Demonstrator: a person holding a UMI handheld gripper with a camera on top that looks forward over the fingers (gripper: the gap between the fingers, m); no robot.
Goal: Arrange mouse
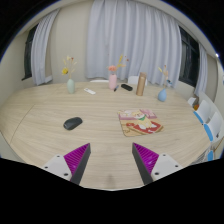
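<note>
The gripper [112, 160] shows only its two fingers, black and angular. Each carries a magenta pad on its inner face, a wedge tapering to a point at its forward tip: the left pad [77, 155] points toward 1 o'clock, the right pad [146, 156] toward 11 o'clock. Fine ribbing lines cross both pads.

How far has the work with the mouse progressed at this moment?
Nothing looks done yet. The mouse lies alone on the wooden table, beyond the fingers and off to the left of them, apart from the mouse pad to its right. In hand: the gripper is open and empty, still short of the mouse. Left: reaching it, gripping it and probably placing it on the pad.
</note>
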